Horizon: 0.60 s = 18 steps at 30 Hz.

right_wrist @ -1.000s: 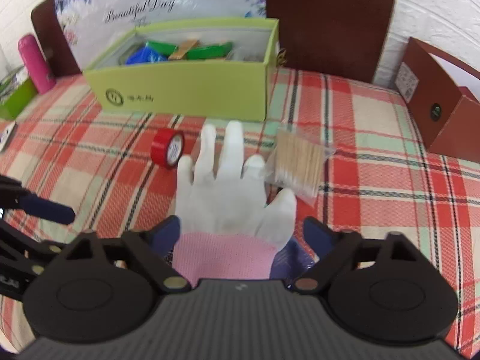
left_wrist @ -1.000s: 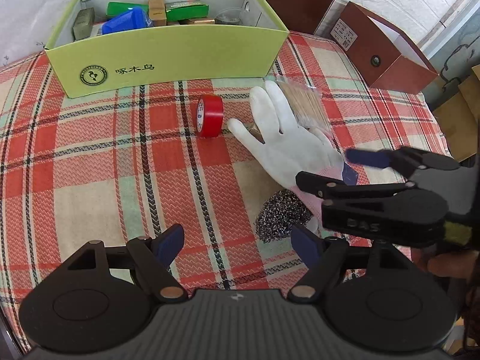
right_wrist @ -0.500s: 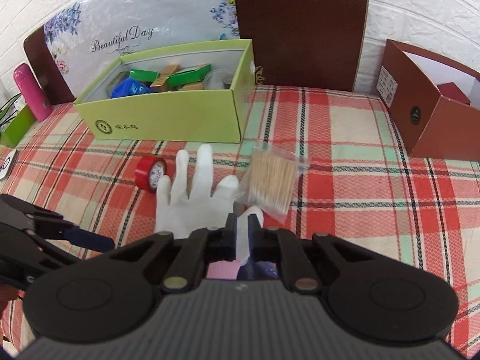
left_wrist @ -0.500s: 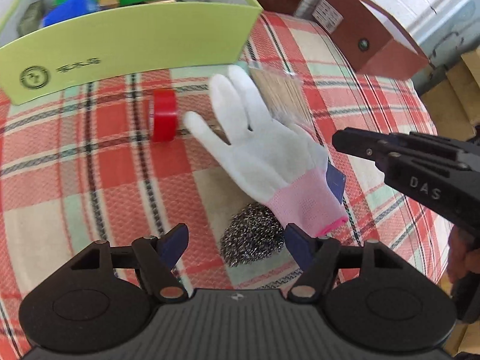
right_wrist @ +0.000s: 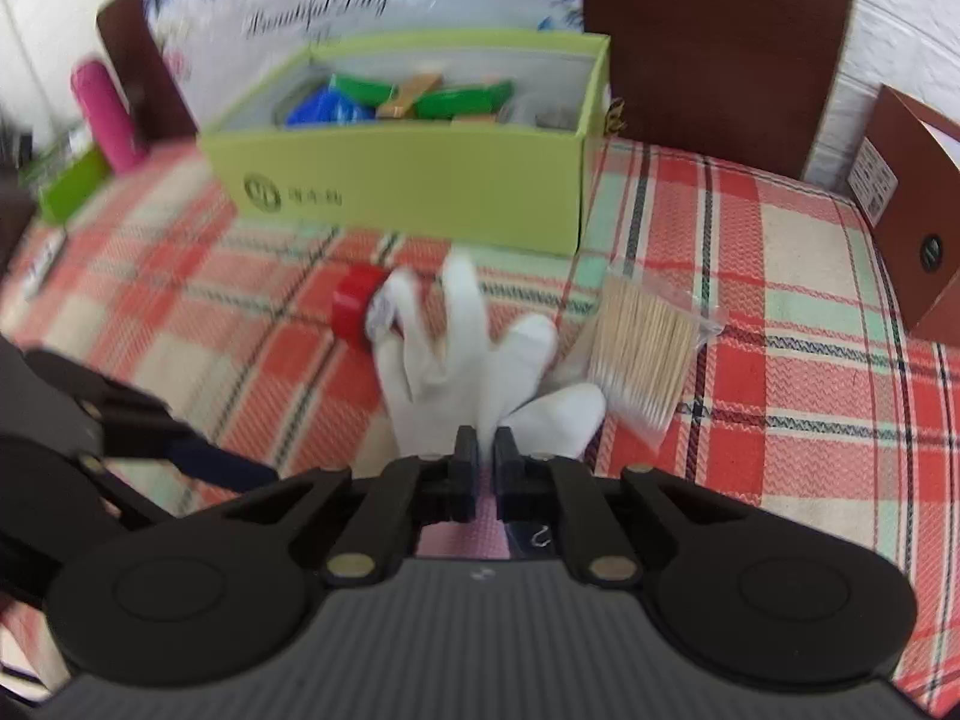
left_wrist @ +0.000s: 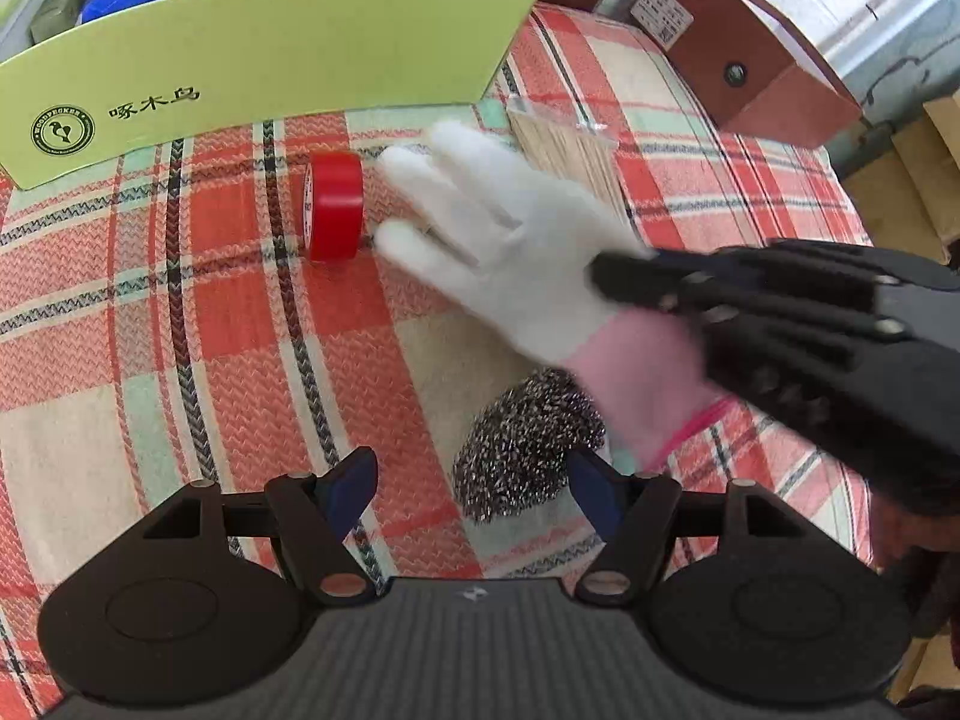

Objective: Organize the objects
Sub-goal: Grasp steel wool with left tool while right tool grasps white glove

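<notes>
Your right gripper (right_wrist: 486,450) has its jaws clamped on the white glove (right_wrist: 462,360) near its pink cuff, the glove's fingers reaching toward the red tape roll (left_wrist: 333,204). Your left gripper (left_wrist: 471,489) hangs with jaws wide around nothing, just above the steel scourer (left_wrist: 522,450) on the plaid counter (left_wrist: 210,330).

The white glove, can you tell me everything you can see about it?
The white glove looks like soft knitted cloth, with a pink cuff edged in brighter pink. Its fingertips spread towards the green box. The right gripper has its fingers shut on the glove near the cuff. One fingertip reaches the red tape roll, and the glove partly covers the bag of wooden sticks. The steel wool scrubber sits beside the cuff; whether they touch is unclear.
</notes>
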Available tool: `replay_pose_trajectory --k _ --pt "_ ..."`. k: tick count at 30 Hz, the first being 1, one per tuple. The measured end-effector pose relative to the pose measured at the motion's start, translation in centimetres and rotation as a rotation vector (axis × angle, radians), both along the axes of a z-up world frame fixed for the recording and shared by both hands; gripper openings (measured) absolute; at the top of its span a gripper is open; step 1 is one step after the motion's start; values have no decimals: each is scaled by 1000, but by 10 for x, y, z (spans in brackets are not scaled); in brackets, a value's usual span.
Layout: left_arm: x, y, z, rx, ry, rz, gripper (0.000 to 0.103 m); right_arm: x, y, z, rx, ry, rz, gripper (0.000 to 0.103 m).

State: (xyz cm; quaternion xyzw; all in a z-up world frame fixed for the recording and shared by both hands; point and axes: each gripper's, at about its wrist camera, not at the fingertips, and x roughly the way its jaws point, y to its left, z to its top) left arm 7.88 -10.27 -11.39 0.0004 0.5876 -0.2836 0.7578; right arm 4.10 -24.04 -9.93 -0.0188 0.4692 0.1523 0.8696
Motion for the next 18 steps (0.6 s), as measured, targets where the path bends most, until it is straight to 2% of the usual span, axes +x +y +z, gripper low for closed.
replay_pose_trajectory --k 5,10,13,16,18 --pt "4 -9 -1 -27 13 0 72 -1 -24 21 9 -57 -86 5" --pt "9 -20 -16 -27 69 -5 71 -3 -42 20 -7 -46 -148 5" --pt "10 -18 -17 -53 70 -19 45 -7 -44 21 3 -46 -160 5" --pt "8 -6 -15 -84 91 10 42 -11 -39 25 14 -54 -147 5" --pt "4 -1 -10 -91 75 29 42 -13 -34 28 19 -61 -134 5"
